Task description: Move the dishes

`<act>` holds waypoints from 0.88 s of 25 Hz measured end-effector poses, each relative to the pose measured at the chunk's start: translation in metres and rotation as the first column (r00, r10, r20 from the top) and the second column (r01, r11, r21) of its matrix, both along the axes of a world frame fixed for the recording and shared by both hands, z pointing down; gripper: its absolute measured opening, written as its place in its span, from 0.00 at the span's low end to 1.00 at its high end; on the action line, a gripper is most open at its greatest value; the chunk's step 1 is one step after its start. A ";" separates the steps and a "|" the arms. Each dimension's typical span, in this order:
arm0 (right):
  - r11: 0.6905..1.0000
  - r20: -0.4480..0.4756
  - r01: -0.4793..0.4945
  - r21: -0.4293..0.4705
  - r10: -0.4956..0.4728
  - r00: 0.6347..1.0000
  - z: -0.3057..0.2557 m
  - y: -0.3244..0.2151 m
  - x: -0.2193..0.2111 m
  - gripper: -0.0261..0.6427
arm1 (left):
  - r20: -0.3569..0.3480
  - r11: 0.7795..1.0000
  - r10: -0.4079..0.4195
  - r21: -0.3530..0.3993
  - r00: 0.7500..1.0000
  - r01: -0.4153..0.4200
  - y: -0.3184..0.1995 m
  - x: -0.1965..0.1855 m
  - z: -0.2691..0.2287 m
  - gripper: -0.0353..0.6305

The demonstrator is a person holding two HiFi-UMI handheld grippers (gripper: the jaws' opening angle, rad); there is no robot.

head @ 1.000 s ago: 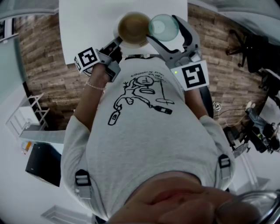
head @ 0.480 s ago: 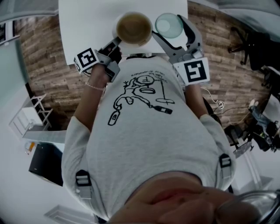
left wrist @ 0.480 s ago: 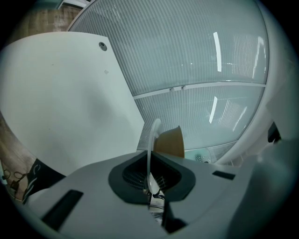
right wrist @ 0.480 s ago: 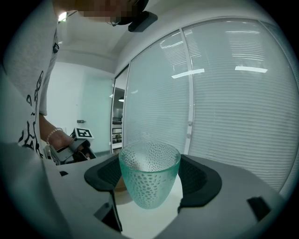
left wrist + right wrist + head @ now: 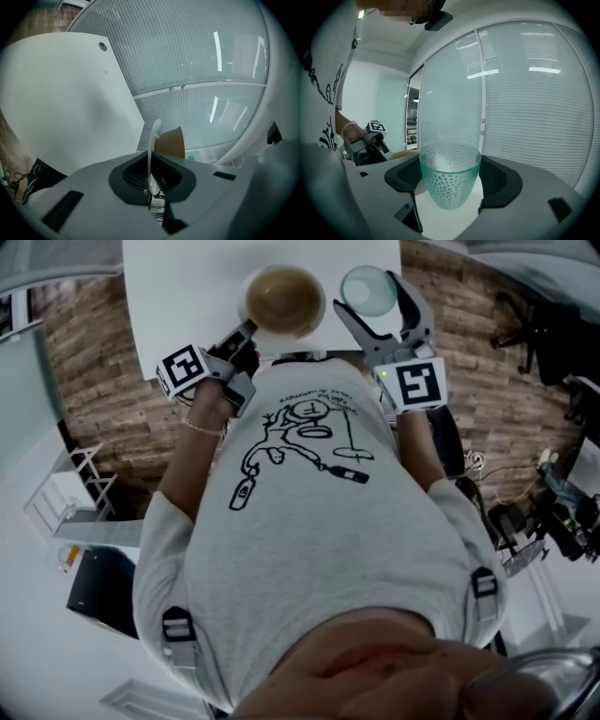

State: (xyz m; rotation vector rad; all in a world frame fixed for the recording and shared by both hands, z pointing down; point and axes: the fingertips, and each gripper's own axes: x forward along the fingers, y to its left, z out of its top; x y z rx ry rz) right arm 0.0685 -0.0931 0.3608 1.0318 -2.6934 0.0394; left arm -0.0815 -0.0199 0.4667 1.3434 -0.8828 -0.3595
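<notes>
- One white table (image 5: 187, 296) stands on a wood floor (image 5: 84, 381), with window blinds (image 5: 525, 93) beyond it.
- One shirt (image 5: 309, 549) on the person fills the head view's middle and hides whatever lies under it.
- One bowl (image 5: 284, 300), brown inside, is over the table's near edge; the left gripper (image 5: 246, 331) is clamped on its rim.
- One dimpled green glass (image 5: 450, 178) is just right of the bowl, not touching it, and the right gripper (image 5: 371, 296) squeezes its sides.
- Two grippers, each with a marker cube (image 5: 183, 367).
</notes>
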 end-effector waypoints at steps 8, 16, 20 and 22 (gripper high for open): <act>0.999 -0.036 -0.040 0.002 0.040 0.999 0.026 -0.004 0.014 0.61 | -0.005 1.000 -0.004 0.004 1.000 0.004 -0.001 0.001 -0.001 0.07; 0.997 -0.066 -0.072 -0.022 0.070 0.995 0.064 -0.004 0.027 0.61 | -0.002 1.000 -0.003 0.003 1.000 0.003 0.000 0.001 -0.001 0.07; 0.996 -0.081 -0.082 -0.042 0.079 0.994 0.088 -0.004 0.031 0.61 | -0.004 1.000 0.000 0.000 1.000 0.000 0.000 0.004 0.000 0.07; 0.995 -0.087 -0.085 -0.048 0.081 0.993 0.101 -0.004 0.032 0.61 | -0.006 1.000 0.004 -0.004 1.000 -0.004 0.000 0.005 0.001 0.07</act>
